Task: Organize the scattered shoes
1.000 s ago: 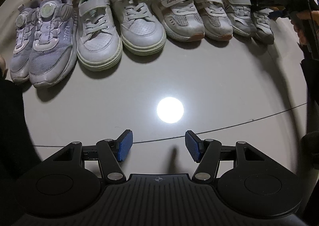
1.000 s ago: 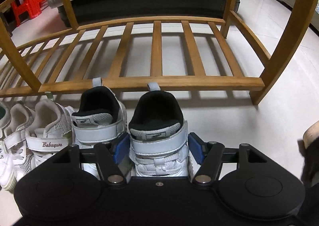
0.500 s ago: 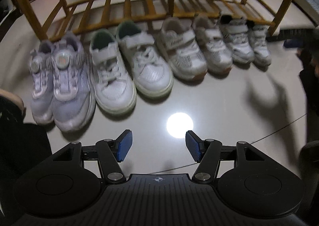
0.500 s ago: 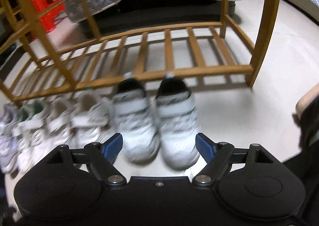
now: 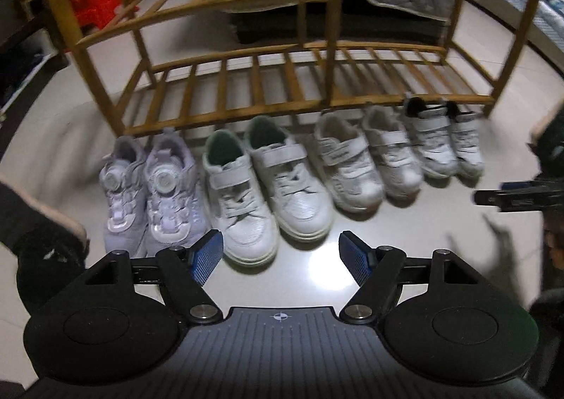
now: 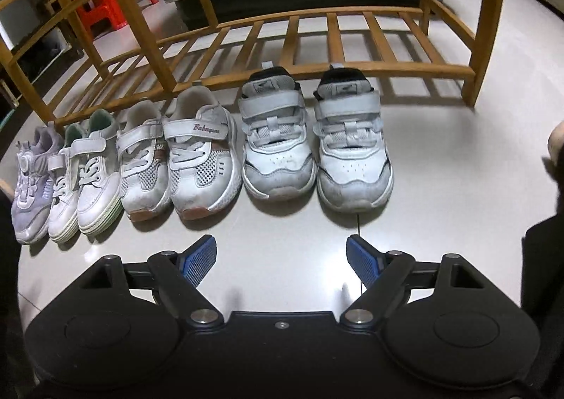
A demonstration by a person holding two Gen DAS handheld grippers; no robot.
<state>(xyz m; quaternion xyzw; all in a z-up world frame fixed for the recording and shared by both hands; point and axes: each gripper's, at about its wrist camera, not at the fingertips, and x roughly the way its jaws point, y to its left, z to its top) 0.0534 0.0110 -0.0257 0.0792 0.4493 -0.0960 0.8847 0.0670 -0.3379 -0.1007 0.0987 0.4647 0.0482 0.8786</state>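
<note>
Eight shoes in four pairs stand in one row on the floor, heels toward the wooden rack (image 5: 310, 106), as the left wrist view shows: lilac pair (image 5: 155, 187), laced white pair (image 5: 268, 184), strapped white pair (image 5: 366, 159) and, somewhat blurred, what looks like the grey-toed pair (image 5: 440, 138). The left gripper (image 5: 280, 254) hangs back, fingers wide and empty. From the right wrist view, the grey-toed pair (image 6: 313, 141) sits level, and the right gripper (image 6: 282, 259) is spread wide, holding nothing. The shoes lie as the task wants; no stray shows.
</note>
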